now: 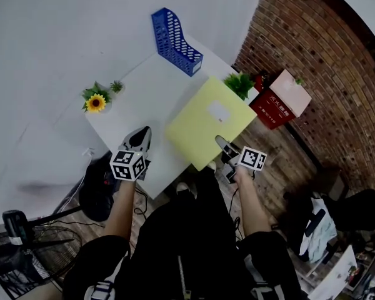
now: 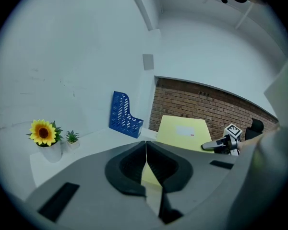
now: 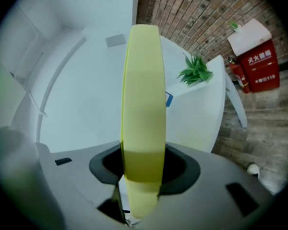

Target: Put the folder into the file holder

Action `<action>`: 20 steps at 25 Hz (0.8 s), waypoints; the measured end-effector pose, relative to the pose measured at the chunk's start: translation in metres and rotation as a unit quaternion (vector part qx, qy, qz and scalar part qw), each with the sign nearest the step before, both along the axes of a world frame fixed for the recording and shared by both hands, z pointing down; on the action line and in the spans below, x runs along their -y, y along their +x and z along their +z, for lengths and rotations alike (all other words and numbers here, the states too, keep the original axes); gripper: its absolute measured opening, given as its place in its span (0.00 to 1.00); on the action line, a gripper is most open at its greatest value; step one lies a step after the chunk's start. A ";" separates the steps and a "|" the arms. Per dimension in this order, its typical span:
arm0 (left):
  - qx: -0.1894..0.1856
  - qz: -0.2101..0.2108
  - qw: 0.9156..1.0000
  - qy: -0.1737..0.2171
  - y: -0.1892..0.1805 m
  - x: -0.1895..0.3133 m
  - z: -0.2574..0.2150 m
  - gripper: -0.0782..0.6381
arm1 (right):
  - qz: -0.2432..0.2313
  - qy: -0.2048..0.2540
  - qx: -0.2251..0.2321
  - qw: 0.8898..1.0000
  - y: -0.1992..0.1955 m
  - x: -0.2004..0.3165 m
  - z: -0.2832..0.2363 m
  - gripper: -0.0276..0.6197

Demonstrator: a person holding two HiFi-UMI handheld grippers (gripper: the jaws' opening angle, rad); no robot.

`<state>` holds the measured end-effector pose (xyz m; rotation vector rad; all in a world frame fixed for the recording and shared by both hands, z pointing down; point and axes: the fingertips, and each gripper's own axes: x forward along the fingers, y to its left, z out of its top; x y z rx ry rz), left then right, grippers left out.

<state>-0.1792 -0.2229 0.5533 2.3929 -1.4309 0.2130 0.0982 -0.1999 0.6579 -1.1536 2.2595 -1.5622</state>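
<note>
A pale yellow folder point(image 1: 209, 122) with a white label is held above the white table's point(image 1: 147, 95) right edge, its flat face up toward the head view. My right gripper point(image 1: 220, 144) is shut on its near edge; in the right gripper view the folder's spine point(image 3: 142, 119) stands edge-on between the jaws. A blue mesh file holder point(image 1: 174, 41) stands at the table's far end, empty as far as I can see. My left gripper point(image 1: 140, 141) hovers over the table's near edge, jaws together and empty. The left gripper view shows the file holder point(image 2: 123, 115) and the folder point(image 2: 182, 133) to its right.
A sunflower pot point(image 1: 95, 102) and a small green plant point(image 1: 117, 86) sit on the table's left side. Another green plant point(image 1: 240, 83) stands at the right corner, near a red box point(image 1: 278, 102) by the brick wall. A fan point(image 1: 22, 255) and bags lie on the floor.
</note>
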 end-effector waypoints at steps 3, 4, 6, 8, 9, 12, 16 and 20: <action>-0.003 -0.003 1.000 0.003 -0.001 0.005 -0.005 0.14 | -0.014 0.024 -0.035 0.999 -0.002 0.007 -0.012 0.32; -0.004 -0.004 1.000 0.005 0.000 0.007 -0.007 0.14 | -0.022 0.036 -0.047 0.998 -0.003 0.011 -0.017 0.32; -0.004 -0.007 1.000 0.007 0.000 0.011 -0.009 0.14 | -0.037 0.050 -0.077 0.995 -0.003 0.016 -0.019 0.32; -0.004 -0.010 1.000 0.008 -0.002 0.015 -0.009 0.14 | -0.049 0.059 -0.106 0.991 -0.003 0.020 -0.018 0.32; -0.003 -0.013 1.000 0.008 -0.003 0.017 -0.009 0.14 | -0.054 0.065 -0.121 0.989 -0.003 0.023 -0.018 0.32; -0.003 -0.028 1.000 0.008 -0.008 0.023 -0.009 0.14 | -0.068 0.086 -0.153 0.982 -0.007 0.039 -0.022 0.32; -0.003 -0.053 0.999 0.005 -0.015 0.037 -0.005 0.14 | -0.096 0.103 -0.167 0.976 -0.012 0.065 -0.025 0.32; -0.003 -0.080 0.997 0.000 -0.017 0.060 -0.002 0.14 | -0.133 0.130 -0.186 0.965 -0.019 0.093 -0.039 0.32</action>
